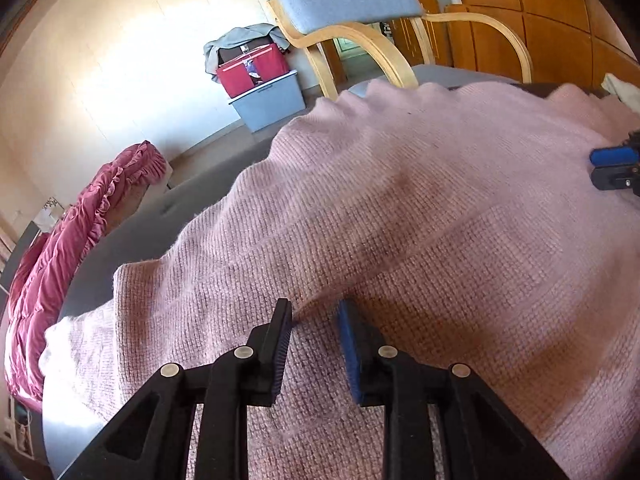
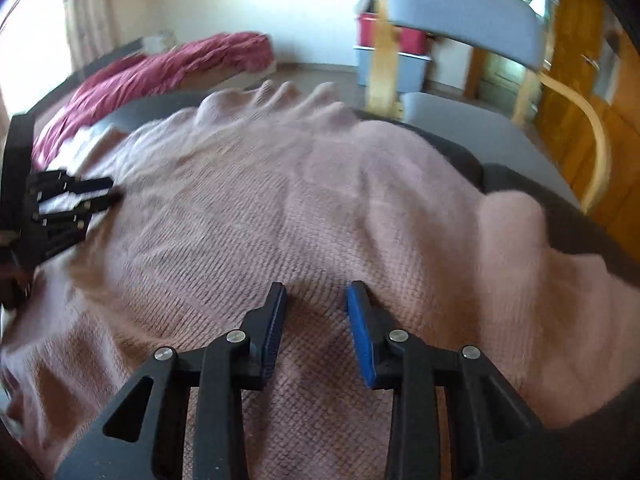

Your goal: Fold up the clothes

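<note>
A: Bedroom backdrop: chair [image 1: 348, 0] behind the dark bench [image 1: 132, 236], red quilt [image 1: 60, 248] off to the left. Where's the sweater?

B: Pink knit sweater [image 1: 420, 208] is spread over the bench, far hem rippled at the edge by the chair, one fold or sleeve lying across it near my left side. Whether this is a half-made fold or a flat lay-out, I can't tell.

A: Grippers?

B: Left gripper [image 1: 314, 320] has its jaws apart with a small ridge of knit bunched between them, nothing clamped. Right gripper [image 2: 316, 304] is likewise parted, tips low on the cloth, holding nothing.

A: Handling?

B: Judged soft, light, stretchy, fuzzy; it will sag and drag instead of hinging. Best gripped at an edge or seam through both layers, one hold on each side.
</note>
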Action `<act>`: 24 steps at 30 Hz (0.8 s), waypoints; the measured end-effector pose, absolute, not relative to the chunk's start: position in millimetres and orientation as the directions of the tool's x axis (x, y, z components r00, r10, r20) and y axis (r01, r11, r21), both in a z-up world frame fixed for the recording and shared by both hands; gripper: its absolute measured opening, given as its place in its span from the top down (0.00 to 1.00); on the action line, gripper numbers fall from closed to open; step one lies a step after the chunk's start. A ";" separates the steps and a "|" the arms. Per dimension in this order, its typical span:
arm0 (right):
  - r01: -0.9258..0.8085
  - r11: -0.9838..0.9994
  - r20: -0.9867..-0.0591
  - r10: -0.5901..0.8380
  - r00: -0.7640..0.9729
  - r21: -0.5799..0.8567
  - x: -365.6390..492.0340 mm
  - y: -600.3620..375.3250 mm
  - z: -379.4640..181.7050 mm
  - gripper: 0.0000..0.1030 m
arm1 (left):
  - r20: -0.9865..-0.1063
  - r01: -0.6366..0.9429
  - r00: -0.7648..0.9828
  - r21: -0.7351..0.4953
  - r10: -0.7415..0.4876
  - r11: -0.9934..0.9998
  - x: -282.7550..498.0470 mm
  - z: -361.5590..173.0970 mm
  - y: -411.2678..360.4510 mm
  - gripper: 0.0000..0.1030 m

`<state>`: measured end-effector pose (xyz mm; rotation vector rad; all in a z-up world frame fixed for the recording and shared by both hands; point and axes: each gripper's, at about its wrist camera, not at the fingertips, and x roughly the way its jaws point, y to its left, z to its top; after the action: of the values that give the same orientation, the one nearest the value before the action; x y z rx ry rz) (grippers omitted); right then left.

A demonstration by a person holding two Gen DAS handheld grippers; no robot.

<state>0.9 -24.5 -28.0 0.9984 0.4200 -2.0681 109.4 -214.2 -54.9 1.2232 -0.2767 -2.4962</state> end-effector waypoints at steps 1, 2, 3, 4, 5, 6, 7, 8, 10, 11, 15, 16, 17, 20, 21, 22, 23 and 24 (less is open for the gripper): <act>0.764 -0.644 -0.772 -0.501 -0.391 0.031 1.2 -23.7 -26.5 0.70 | -0.721 0.223 -0.566 0.333 -0.399 -0.916 104.5 -55.8 -213.1 0.77; 0.764 -0.645 -0.776 -0.492 -0.395 0.019 0.5 -24.5 -26.1 0.70 | -0.717 0.225 -0.564 0.344 -0.410 -0.912 99.6 -56.7 -211.9 0.77; 0.764 -0.645 -0.780 -0.482 -0.400 0.008 -0.2 -25.2 -25.8 0.70 | -0.713 0.215 -0.561 0.367 -0.422 -0.905 98.4 -56.6 -207.7 0.77; 0.761 -0.649 -0.781 -0.477 -0.403 0.004 -2.7 -26.6 -25.6 0.70 | -0.707 0.202 -0.557 0.392 -0.435 -0.897 98.0 -56.4 -202.7 0.77; 0.755 -0.655 -0.780 -0.476 -0.406 0.006 -6.4 -28.5 -25.4 0.70 | -0.705 0.191 -0.562 0.399 -0.433 -0.897 97.6 -52.5 -201.9 0.77; 0.750 -0.662 -0.780 -0.474 -0.410 0.008 -10.0 -30.4 -25.2 0.70 | -0.703 0.180 -0.569 0.401 -0.427 -0.898 97.1 -47.7 -202.1 0.77; 0.744 -0.668 -0.779 -0.472 -0.413 0.011 -13.7 -32.3 -25.0 0.71 | -0.696 0.190 -0.572 0.402 -0.434 -0.896 96.8 -43.9 -205.6 0.76; 0.739 -0.674 -0.778 -0.470 -0.416 0.013 -17.4 -34.2 -24.8 0.72 | -0.682 0.233 -0.558 0.419 -0.474 -0.877 93.4 -42.4 -214.1 0.74; 0.728 -0.686 -0.777 -0.467 -0.422 0.017 -24.7 -37.9 -24.4 0.74 | -0.646 0.330 -0.514 0.459 -0.565 -0.825 85.3 -40.5 -233.3 0.74; 0.722 -0.692 -0.777 -0.465 -0.425 0.019 -28.4 -39.8 -24.2 0.74 | -0.653 0.385 -0.475 0.448 -0.590 -0.807 82.5 -43.4 -249.1 0.74; 0.699 -0.715 -0.775 -0.457 -0.437 0.028 -43.1 -47.4 -23.4 0.74 | -0.727 0.519 -0.456 0.251 -0.513 -0.817 82.1 -50.3 -308.9 0.70; 0.693 -0.721 -0.774 -0.455 -0.440 0.030 -46.8 -49.3 -23.2 0.74 | -0.732 0.534 -0.457 0.228 -0.505 -0.814 84.2 -50.3 -315.7 0.65; 0.687 -0.726 -0.774 -0.453 -0.443 0.032 -50.5 -51.1 -23.0 0.74 | -0.739 0.550 -0.460 0.199 -0.493 -0.811 86.5 -51.4 -323.3 0.60; 0.647 -0.762 -0.762 -0.411 -0.501 -0.015 -59.7 -53.1 -24.5 0.76 | -0.746 0.591 -0.460 0.148 -0.482 -0.793 90.9 -52.3 -338.3 0.48; 0.632 -0.774 -0.756 -0.394 -0.522 -0.033 -62.7 -53.6 -25.1 0.76 | -0.748 0.606 -0.458 0.132 -0.480 -0.785 92.4 -52.7 -343.6 0.45; 0.620 -0.783 -0.754 -0.384 -0.533 -0.039 -65.3 -52.8 -25.9 0.77 | -0.751 0.615 -0.461 0.113 -0.472 -0.781 92.3 -54.6 -349.4 0.42; 0.610 -0.792 -0.754 -0.383 -0.534 -0.030 -66.7 -50.2 -26.6 0.77 | -0.754 0.622 -0.465 0.093 -0.463 -0.777 91.8 -56.9 -355.2 0.42; 0.600 -0.800 -0.753 -0.385 -0.534 -0.016 -67.7 -47.0 -27.4 0.77 | -0.755 0.624 -0.470 0.082 -0.457 -0.777 92.3 -56.7 -356.6 0.42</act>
<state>-67.7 -47.0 -27.4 1.0425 0.3683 -2.3137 92.3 -356.6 -56.7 1.0657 0.2716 -2.2394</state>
